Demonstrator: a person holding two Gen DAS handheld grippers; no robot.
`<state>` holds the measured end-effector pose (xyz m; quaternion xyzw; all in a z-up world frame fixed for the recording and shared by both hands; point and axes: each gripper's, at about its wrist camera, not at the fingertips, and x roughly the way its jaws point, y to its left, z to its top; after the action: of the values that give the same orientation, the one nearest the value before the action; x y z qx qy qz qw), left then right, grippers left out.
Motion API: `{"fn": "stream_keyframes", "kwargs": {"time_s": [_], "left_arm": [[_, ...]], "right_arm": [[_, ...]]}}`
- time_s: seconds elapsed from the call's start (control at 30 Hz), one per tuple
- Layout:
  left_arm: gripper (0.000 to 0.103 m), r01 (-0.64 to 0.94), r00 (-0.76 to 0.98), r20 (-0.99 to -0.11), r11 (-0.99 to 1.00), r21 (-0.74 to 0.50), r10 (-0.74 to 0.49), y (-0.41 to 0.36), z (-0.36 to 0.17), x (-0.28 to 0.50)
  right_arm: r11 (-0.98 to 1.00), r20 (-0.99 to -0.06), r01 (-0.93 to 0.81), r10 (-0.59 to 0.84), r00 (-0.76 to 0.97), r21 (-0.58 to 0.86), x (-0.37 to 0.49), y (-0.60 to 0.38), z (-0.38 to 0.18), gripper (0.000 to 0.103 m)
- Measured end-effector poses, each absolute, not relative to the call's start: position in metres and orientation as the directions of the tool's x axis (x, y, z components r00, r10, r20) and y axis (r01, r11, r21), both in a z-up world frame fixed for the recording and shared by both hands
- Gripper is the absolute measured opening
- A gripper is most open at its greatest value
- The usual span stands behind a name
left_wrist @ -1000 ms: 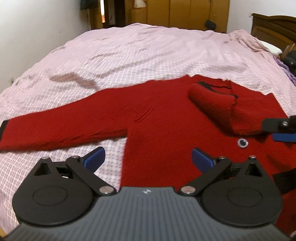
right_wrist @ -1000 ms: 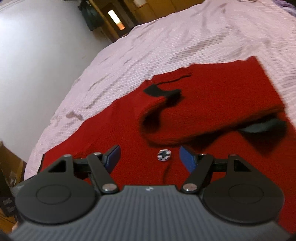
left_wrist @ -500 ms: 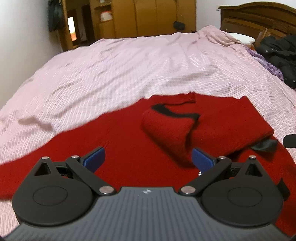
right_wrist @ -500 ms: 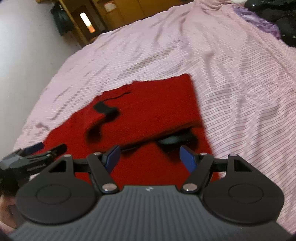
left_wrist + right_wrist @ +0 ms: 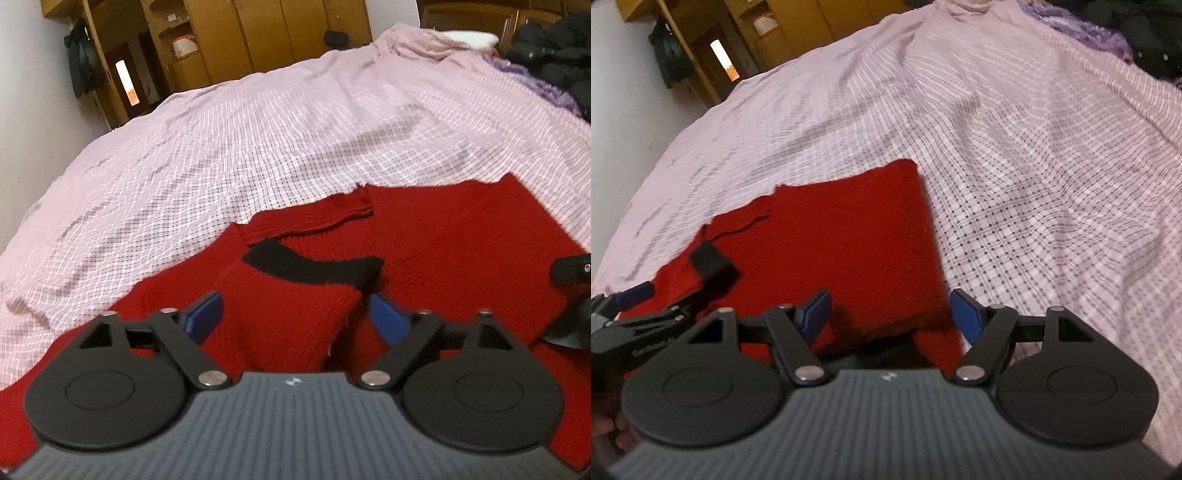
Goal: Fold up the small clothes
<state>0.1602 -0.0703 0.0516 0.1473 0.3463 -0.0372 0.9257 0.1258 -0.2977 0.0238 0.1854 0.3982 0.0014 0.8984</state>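
A red knitted sweater (image 5: 461, 240) lies flat on the bed. One sleeve (image 5: 280, 295) is folded over its body, ending in a black cuff (image 5: 310, 266). My left gripper (image 5: 295, 319) straddles that sleeve just below the cuff; its jaws are closing, and the blue pads stand beside the fabric without visibly pressing it. My right gripper (image 5: 890, 314) is open over the sweater's (image 5: 842, 229) folded right edge, with red cloth between its fingers. The left gripper (image 5: 631, 314) also shows at the left of the right wrist view.
The pink checked bedspread (image 5: 1034, 147) stretches far beyond and right of the sweater. Dark clothes (image 5: 554, 48) and purple cloth (image 5: 535, 85) are piled at the far right by the headboard. Wooden wardrobes (image 5: 258, 37) stand behind the bed. A hand (image 5: 605, 424) shows at lower left.
My left gripper has swung right from the spread-out sleeve to the folded sleeve with the black cuff, and its jaws have narrowed. My right gripper has shifted to the sweater's right edge.
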Motion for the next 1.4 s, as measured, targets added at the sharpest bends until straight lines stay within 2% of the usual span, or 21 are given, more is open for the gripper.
{"fn": "stream_keyframes", "kwargs": {"time_s": [0.07, 0.1, 0.13, 0.2, 0.4, 0.67, 0.93, 1.03, 1.1, 1.17, 1.2, 1.27, 1.4], "left_arm": [[0.068, 0.179, 0.755, -0.655, 0.954, 0.241, 0.024, -0.070, 0.045, 0.167], [0.055, 0.180, 0.756, -0.654, 0.955, 0.234, 0.018, -0.068, 0.043, 0.168], [0.047, 0.175, 0.760, -0.650, 0.958, 0.227, 0.015, -0.066, 0.042, 0.169], [0.041, 0.149, 0.771, -0.636, 0.968, 0.204, 0.016, -0.059, 0.044, 0.166], [0.042, 0.003, 0.789, -0.611, 0.994, 0.107, 0.063, -0.009, 0.057, 0.136], [0.052, -0.114, 0.727, -0.687, 0.990, -0.086, 0.024, 0.069, 0.047, 0.098], [0.054, -0.153, 0.748, -0.663, 0.977, -0.150, 0.016, 0.096, 0.052, 0.089], [0.054, -0.135, 0.758, -0.653, 0.980, -0.148, 0.006, 0.093, 0.055, 0.098], [0.054, -0.127, 0.746, -0.666, 0.983, -0.129, 0.009, 0.087, 0.051, 0.108], [0.054, -0.153, 0.704, -0.708, 0.986, -0.070, 0.059, 0.082, 0.041, 0.118], [0.054, -0.161, 0.686, -0.723, 0.986, -0.042, 0.081, 0.081, 0.035, 0.122], [0.056, -0.156, 0.690, -0.718, 0.988, -0.021, 0.094, 0.079, 0.026, 0.121], [0.061, -0.137, 0.706, -0.696, 0.990, 0.043, 0.127, 0.073, 0.021, 0.118]], "right_arm": [[0.931, -0.700, 0.130, 0.159, 0.696, 0.340, 0.130, -0.296, 0.017, 0.072], [0.933, -0.694, 0.125, 0.157, 0.702, 0.338, 0.131, -0.295, 0.015, 0.072], [0.936, -0.687, 0.118, 0.154, 0.710, 0.332, 0.131, -0.293, 0.013, 0.073], [0.943, -0.678, 0.106, 0.146, 0.720, 0.315, 0.131, -0.290, 0.011, 0.073], [0.947, -0.657, 0.083, 0.150, 0.739, 0.310, 0.129, -0.290, 0.009, 0.072], [0.951, -0.646, 0.087, 0.132, 0.752, 0.296, 0.126, -0.287, 0.009, 0.072], [0.948, -0.632, 0.087, 0.133, 0.764, 0.305, 0.128, -0.290, 0.021, 0.073], [0.962, -0.611, 0.075, 0.107, 0.784, 0.264, 0.132, -0.286, 0.028, 0.073], [0.973, -0.605, 0.061, 0.088, 0.792, 0.221, 0.136, -0.281, 0.030, 0.063], [0.988, -0.624, 0.066, 0.038, 0.781, 0.142, 0.143, -0.274, 0.028, 0.048], [0.993, -0.637, 0.074, 0.004, 0.771, 0.096, 0.148, -0.271, 0.024, 0.046], [0.995, -0.660, 0.077, -0.014, 0.751, 0.066, 0.156, -0.271, 0.013, 0.046], [0.982, -0.659, 0.109, 0.021, 0.752, 0.155, 0.162, -0.284, 0.004, 0.045]]}}
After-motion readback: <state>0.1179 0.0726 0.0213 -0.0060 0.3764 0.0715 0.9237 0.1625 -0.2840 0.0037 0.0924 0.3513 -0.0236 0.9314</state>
